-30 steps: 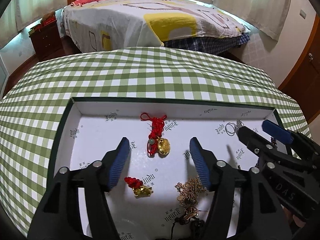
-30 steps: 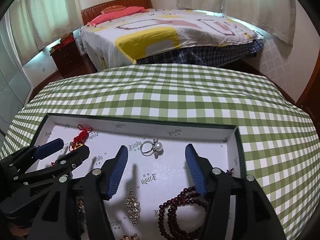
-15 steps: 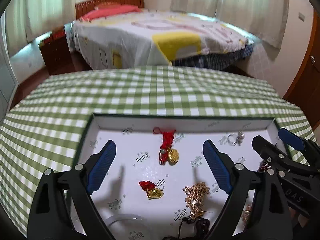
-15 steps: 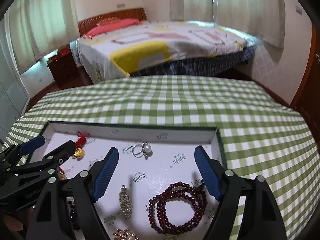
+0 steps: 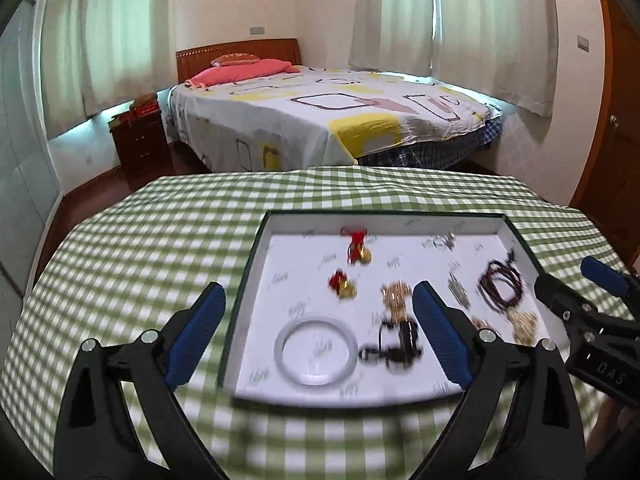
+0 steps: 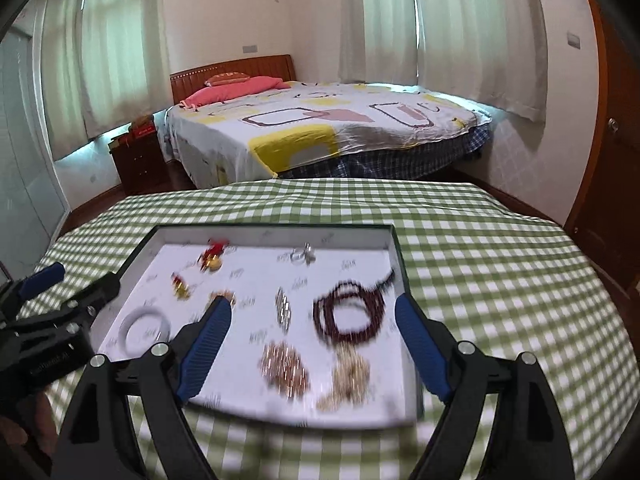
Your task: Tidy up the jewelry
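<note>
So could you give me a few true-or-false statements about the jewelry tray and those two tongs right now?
1. Both the left tongs and right tongs are open and empty. True.
2. The white bangle lies outside the tray. False: it lies inside, near the front left corner.
3. The dark red bead bracelet is in the tray's right part. True.
4. The tablecloth is plain blue. False: it is green-and-white checked.
</note>
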Demonstrator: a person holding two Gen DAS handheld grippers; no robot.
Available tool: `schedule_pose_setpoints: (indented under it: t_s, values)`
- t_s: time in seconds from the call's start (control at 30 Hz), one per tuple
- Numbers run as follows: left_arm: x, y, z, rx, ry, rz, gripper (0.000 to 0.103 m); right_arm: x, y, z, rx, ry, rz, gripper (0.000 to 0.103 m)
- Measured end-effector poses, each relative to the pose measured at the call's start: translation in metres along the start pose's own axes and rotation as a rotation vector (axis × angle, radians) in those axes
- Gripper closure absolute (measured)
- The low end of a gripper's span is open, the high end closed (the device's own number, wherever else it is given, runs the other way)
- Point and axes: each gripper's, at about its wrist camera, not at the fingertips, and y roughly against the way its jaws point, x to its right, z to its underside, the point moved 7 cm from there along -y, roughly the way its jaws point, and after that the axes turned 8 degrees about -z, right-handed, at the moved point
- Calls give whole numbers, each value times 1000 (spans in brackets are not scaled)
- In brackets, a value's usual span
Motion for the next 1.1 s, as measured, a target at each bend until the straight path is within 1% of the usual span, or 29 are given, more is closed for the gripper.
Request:
schedule_pose_setpoints:
  t_s: [0.1, 0.2, 0.3, 0.43, 0.57, 0.83, 1.0, 1.1]
  values:
    - [-7, 22, 5, 2, 0, -15, 11, -6, 19, 5, 1, 5, 4, 22]
    - [-12, 51, 8, 17, 10, -1, 10, -12, 47, 7, 27, 1, 2, 22]
    - [-16, 81, 9, 39, 17, 7, 8, -18, 75, 6, 60, 6, 1, 21]
    - [-22, 112, 13, 55, 29, 10, 7, -28, 114, 4, 106, 19, -9, 20]
    - [-28, 148, 12, 104, 31, -4, 7, -36, 142, 4, 146, 37, -15, 20]
    - [-42, 209, 11, 181, 42, -28, 6, -50, 187, 7, 196, 74, -24, 19]
    - [-49, 237, 14, 214, 67, -20, 5, -58, 207, 8, 216, 88, -37, 19]
    - [-51, 249, 17, 234, 63, -16, 4, -62, 215, 9, 228, 99, -42, 19]
